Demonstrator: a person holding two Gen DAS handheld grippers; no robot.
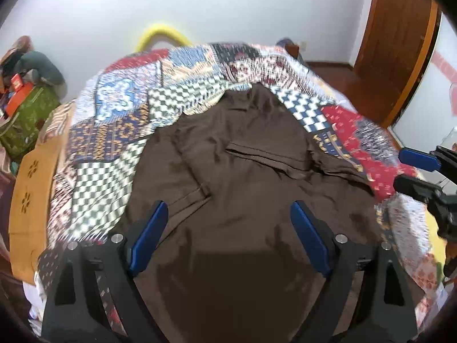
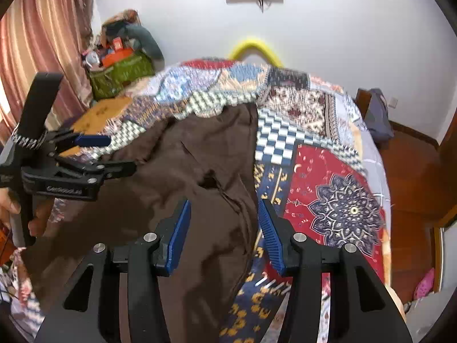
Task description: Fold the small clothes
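Pale raised lettering is showing on the left gripper (image 2: 110, 154) body, too blurred to read; nothing else is bearing text.

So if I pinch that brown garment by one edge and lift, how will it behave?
The brown garment lies rumpled with soft folds on the patchwork quilt, so it will probably droop and trail. It looks thin, likely light. Its faint sheen hints it may slip.

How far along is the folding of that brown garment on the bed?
Partly done: the brown garment lies on the patchwork bedspread with layers already overlapping, though rumpled. In hand: nothing; the left gripper and right gripper are both open above it. Left: further folds and smoothing, probably.
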